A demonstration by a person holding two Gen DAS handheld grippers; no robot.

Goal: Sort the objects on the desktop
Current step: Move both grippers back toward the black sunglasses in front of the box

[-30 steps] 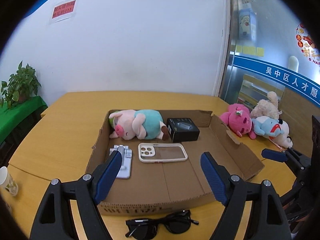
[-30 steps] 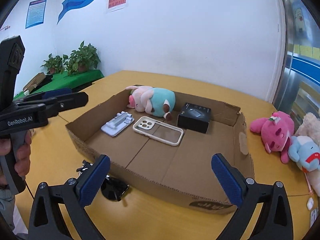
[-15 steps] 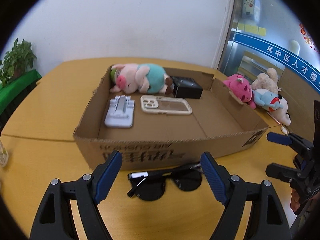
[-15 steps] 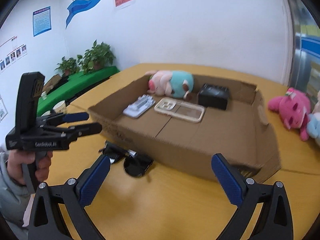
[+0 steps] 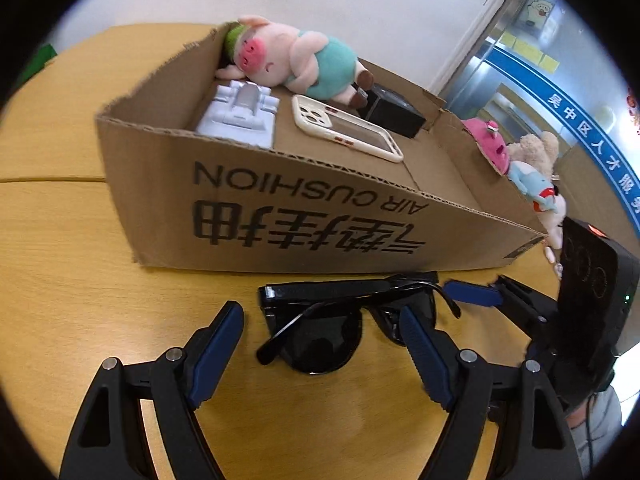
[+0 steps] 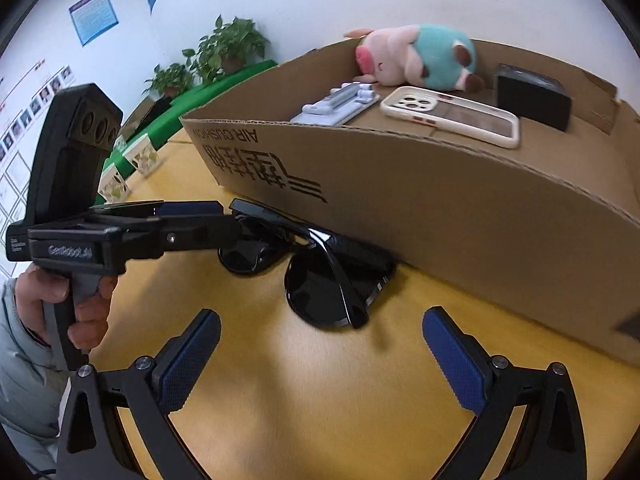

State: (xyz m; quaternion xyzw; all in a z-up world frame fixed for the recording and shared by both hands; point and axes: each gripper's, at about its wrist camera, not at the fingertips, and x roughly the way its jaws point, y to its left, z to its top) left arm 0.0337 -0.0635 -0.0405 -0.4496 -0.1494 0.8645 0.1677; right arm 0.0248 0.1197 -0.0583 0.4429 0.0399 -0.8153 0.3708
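Observation:
Black sunglasses [image 5: 336, 320] lie on the yellow table just in front of the cardboard box [image 5: 312, 208]; they also show in the right wrist view [image 6: 320, 276]. My left gripper [image 5: 320, 344] is open, low over the table, its fingers either side of the near lens. My right gripper [image 6: 320, 356] is open, just short of the sunglasses. The box [image 6: 440, 184] holds a plush pig [image 5: 296, 60], a grey stand [image 5: 240, 116], a phone case [image 5: 344, 128] and a black box [image 5: 392, 110].
Pink and blue plush toys [image 5: 520, 160] lie on the table right of the box. Paper cups [image 6: 128, 164] stand at the table's left edge, with plants [image 6: 224, 48] behind. The box wall stands directly behind the sunglasses.
Both grippers have dropped low and moved in close to the sunglasses from opposite sides. Both have stayed open. The sunglasses have not moved.

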